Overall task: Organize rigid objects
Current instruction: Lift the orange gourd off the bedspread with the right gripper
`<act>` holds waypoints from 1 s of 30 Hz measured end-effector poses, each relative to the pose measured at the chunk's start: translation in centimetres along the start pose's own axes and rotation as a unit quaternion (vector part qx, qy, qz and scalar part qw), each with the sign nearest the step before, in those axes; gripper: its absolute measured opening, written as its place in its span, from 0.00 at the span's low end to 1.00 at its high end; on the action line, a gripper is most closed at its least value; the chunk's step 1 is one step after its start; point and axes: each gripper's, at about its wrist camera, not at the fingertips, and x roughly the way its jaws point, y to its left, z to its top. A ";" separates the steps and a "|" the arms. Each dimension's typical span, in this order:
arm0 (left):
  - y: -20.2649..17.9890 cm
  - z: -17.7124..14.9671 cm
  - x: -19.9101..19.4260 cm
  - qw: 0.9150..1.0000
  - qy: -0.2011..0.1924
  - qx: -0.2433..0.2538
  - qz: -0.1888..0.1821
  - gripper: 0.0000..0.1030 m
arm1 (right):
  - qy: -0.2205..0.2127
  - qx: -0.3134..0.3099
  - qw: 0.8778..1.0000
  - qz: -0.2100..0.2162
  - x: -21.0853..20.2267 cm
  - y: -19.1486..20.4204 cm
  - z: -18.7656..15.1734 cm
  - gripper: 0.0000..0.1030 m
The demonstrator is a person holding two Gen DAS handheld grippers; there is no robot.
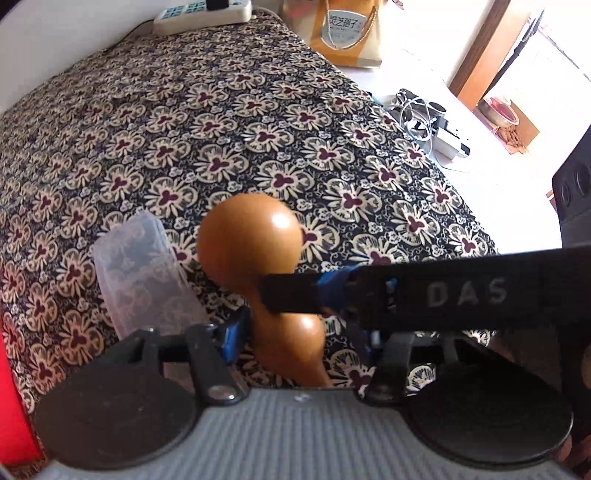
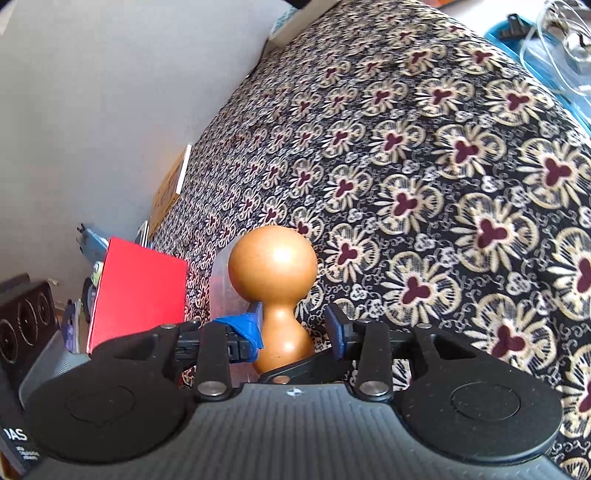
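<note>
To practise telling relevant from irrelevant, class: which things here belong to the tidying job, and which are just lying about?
In the job: gourd; clear plastic case (likely); left tool; right tool.
Lying about: power strip; gift bag; red box; cables.

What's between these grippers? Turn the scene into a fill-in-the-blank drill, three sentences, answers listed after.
1. The right gripper straddles the narrow waist of a brown ___.
2. The cloth under it is printed with ___.
3. The box at the left of the right wrist view is ___.

Missing words: gourd; flowers; red.
</note>
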 end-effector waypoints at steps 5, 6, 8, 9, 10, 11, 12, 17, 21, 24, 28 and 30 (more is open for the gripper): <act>-0.4 0.1 0.3 1.000 -0.001 0.013 0.017 0.49 | -0.007 -0.002 1.000 0.001 0.3 0.4 -0.2 0.21; -0.5 0.1 0.3 1.000 -0.002 0.016 0.019 0.49 | -0.007 -0.003 1.000 0.002 0.4 0.4 -0.2 0.20; -0.6 0.2 0.3 1.000 -0.002 0.020 0.019 0.49 | -0.006 0.000 1.000 0.005 0.7 0.4 -0.1 0.18; -0.6 0.2 0.3 1.000 -0.002 0.022 0.019 0.48 | -0.005 0.003 1.000 0.005 0.8 0.4 -0.1 0.17; -0.7 0.2 0.3 0.999 -0.002 0.026 0.017 0.45 | -0.006 0.001 1.000 0.003 0.8 0.4 -0.1 0.17; -0.9 0.2 0.3 0.999 -0.002 0.032 0.019 0.45 | -0.007 -0.003 1.000 0.002 0.9 0.6 -0.1 0.17; -1.0 0.1 0.3 0.999 -0.002 0.035 0.022 0.45 | -0.007 -0.006 1.000 0.001 1.0 0.7 -0.2 0.17; -0.9 0.1 0.3 0.999 -0.003 0.032 0.020 0.45 | -0.009 -0.006 1.000 0.001 1.4 1.0 -0.4 0.17; -0.9 0.1 0.3 0.999 -0.003 0.032 0.019 0.45 | -0.012 -0.006 1.000 0.002 1.3 0.9 -0.6 0.17; -0.9 0.1 0.4 0.999 -0.003 0.033 0.015 0.46 | -0.015 -0.014 1.000 0.000 1.3 1.0 -0.8 0.17; -0.9 0.1 0.4 0.999 -0.004 0.036 0.014 0.48 | -0.017 -0.012 1.000 0.000 1.5 1.1 -0.9 0.16; -0.9 0.1 0.4 0.999 -0.005 0.036 0.014 0.48 | -0.019 -0.011 1.000 0.000 1.6 1.2 -1.0 0.16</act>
